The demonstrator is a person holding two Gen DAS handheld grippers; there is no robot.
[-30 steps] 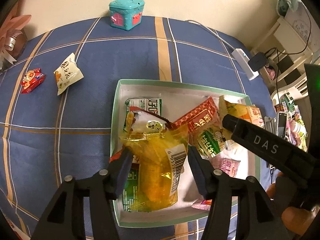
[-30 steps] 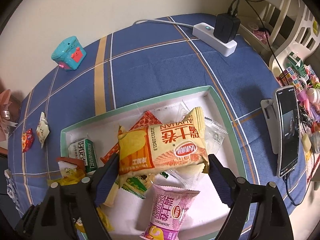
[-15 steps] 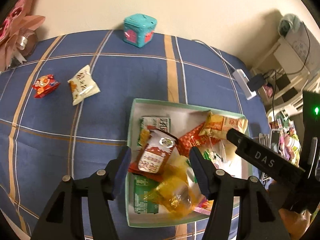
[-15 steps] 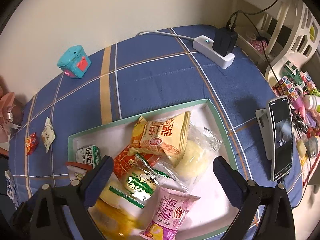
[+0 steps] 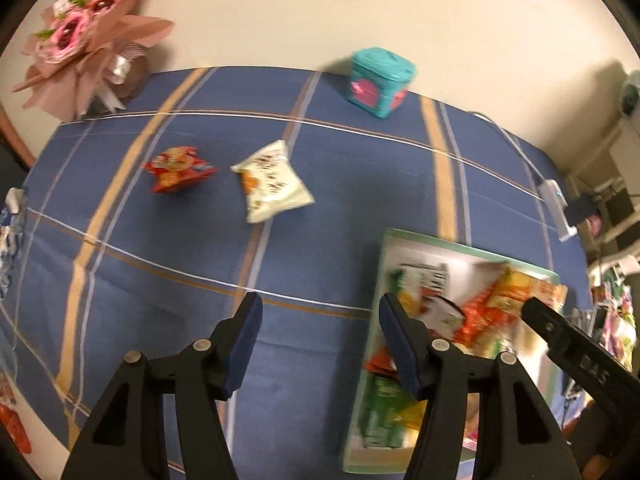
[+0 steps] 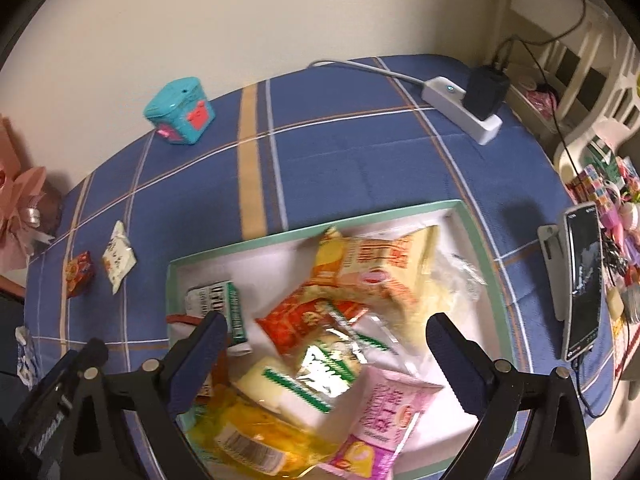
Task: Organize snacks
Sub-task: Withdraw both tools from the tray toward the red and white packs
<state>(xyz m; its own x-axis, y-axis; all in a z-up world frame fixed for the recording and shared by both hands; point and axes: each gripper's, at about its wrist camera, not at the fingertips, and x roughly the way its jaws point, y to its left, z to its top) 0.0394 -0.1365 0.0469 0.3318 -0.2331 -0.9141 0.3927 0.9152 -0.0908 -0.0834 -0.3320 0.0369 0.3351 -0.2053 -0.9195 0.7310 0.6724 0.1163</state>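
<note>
Most snacks already lie heaped in the green-rimmed tray on the blue plaid counter: an orange packet, a pink packet, a yellow bag and others. Two are still outside, at ten o'clock from the tray: a white packet and a red packet just beside it. The left gripper hangs over bare cloth, jaws released and empty. The right gripper, jaws spread wide, holds nothing above the pile.

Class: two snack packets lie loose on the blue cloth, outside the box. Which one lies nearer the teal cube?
The white packet: it lies closer to the teal cube than the red packet.
</note>
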